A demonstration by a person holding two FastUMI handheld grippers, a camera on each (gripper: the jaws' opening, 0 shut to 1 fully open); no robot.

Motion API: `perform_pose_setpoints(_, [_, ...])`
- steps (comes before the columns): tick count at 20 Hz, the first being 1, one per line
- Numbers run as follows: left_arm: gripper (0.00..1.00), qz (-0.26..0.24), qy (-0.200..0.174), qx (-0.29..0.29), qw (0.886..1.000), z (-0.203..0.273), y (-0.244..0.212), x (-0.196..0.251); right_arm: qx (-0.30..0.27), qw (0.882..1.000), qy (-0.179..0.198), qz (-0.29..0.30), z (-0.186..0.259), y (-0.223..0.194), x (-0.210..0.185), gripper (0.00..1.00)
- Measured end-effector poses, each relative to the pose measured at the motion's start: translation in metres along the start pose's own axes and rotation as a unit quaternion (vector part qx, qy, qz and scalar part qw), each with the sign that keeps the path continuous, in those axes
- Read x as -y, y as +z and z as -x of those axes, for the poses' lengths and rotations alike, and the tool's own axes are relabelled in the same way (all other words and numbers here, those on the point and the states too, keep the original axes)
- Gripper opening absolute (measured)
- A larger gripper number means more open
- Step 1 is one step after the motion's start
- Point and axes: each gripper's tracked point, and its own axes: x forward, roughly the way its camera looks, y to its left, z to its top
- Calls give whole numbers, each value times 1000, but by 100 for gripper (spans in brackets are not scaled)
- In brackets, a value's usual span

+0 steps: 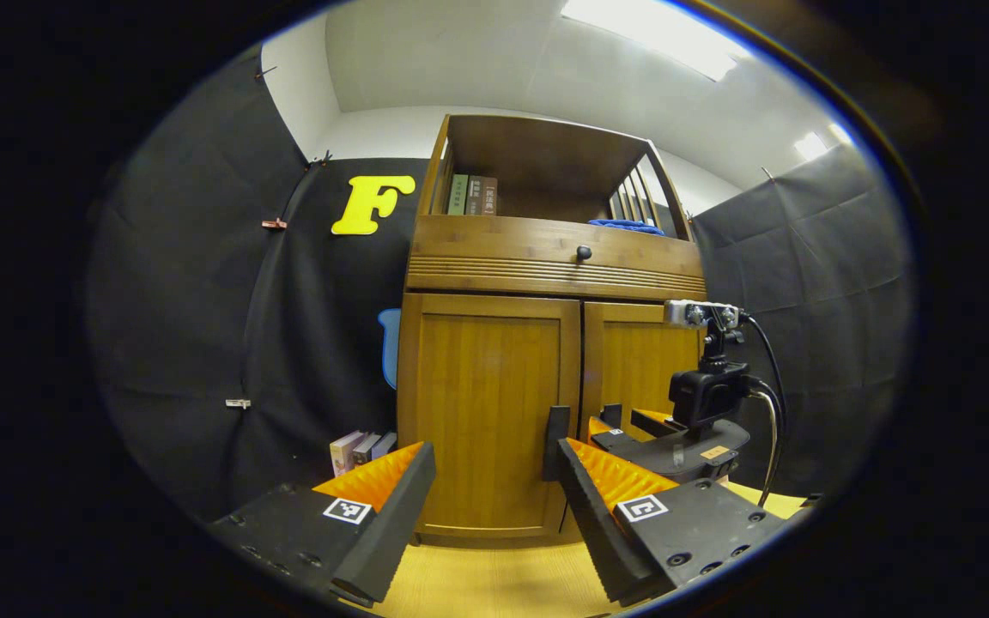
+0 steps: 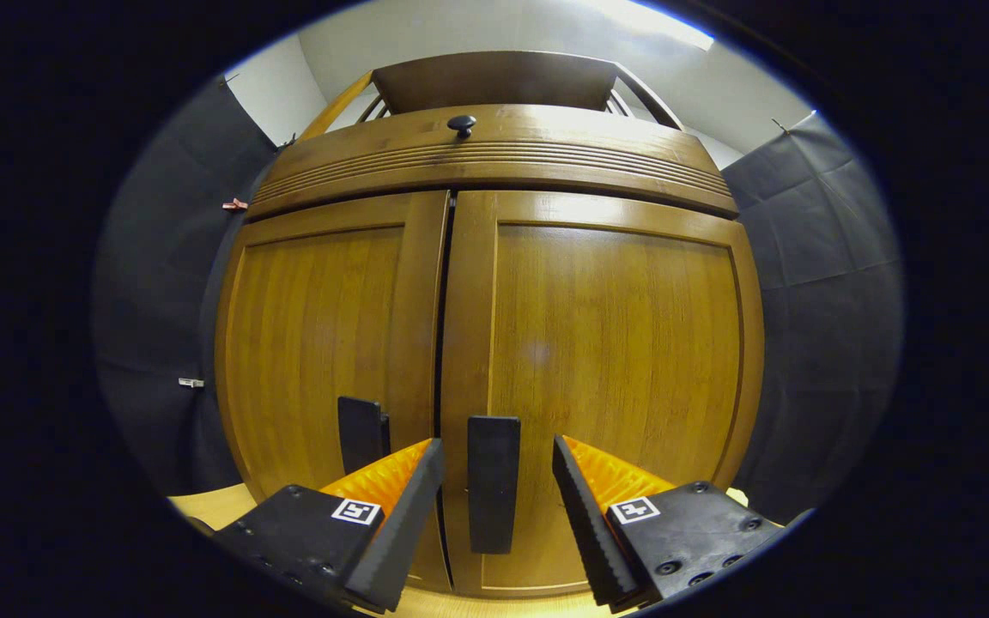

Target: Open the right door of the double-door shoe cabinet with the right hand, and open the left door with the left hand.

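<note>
A wooden shoe cabinet (image 1: 546, 266) stands ahead with both doors closed. In the right gripper view the right door (image 2: 615, 343) looms close, and its dark upright handle (image 2: 494, 481) stands between the spread fingers of my right gripper (image 2: 494, 455), which is open and not pressing on it. The left door (image 2: 323, 335) has its own dark handle (image 2: 361, 433) just left of that. In the left gripper view my left gripper (image 1: 494, 459) is open, farther back, facing the left door (image 1: 486, 403); its handle (image 1: 556, 442) is near the right finger. The right gripper (image 1: 683, 438) shows at the right door.
A drawer with a round dark knob (image 1: 583, 252) sits above the doors, with an open shelf holding books (image 1: 470, 195) and a blue cloth (image 1: 627, 226). Several books (image 1: 361, 448) lie on the floor left of the cabinet. Black cloth walls stand on both sides; the floor is pale wood.
</note>
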Motion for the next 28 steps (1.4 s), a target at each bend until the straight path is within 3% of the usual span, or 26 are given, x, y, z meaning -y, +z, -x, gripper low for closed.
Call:
perform_pose_setpoints(2, [88, 5, 4, -1, 1000, 0, -1, -5, 1, 1000, -10, 10, -8, -3, 1, 81])
perform_pose_setpoints(5, [88, 7, 13, -4, 1000, 1, -5, -9, -4, 999, -21, 26, -15, -11, 0, 52])
perform_pose_setpoints(7, [88, 5, 16, -8, 1000, 2, -8, -12, -10, 999, -23, 21, -20, -17, -2, 52])
perform_pose_setpoints(9, [89, 4, 21, -9, 1000, 4, -7, -16, -4, 999, -26, 24, -16, -13, -1, 31])
perform_pose_setpoints(12, [88, 4, 28, -9, 1000, 7, -7, -19, -9, 999, -15, 39, -18, -14, -3, 20])
perform_pose_setpoints(23, [88, -8, 36, -6, 999, 11, -4, -3, -14, 998, 53, 23, 39, -3, 4, 20])
perform_pose_setpoints(25, [88, -10, 41, -3, 999, 11, -2, 0, -12, 998, 59, 19, 51, -1, 8, 24])
perform_pose_setpoints(26, [88, -12, 42, -1, 999, 9, -3, 1, -10, 998, 61, 19, 57, 0, 10, 20])
perform_pose_setpoints(28, [88, -14, 39, -4, 999, 7, -5, 9, -9, 998, 67, 19, 69, 2, 15, 20])
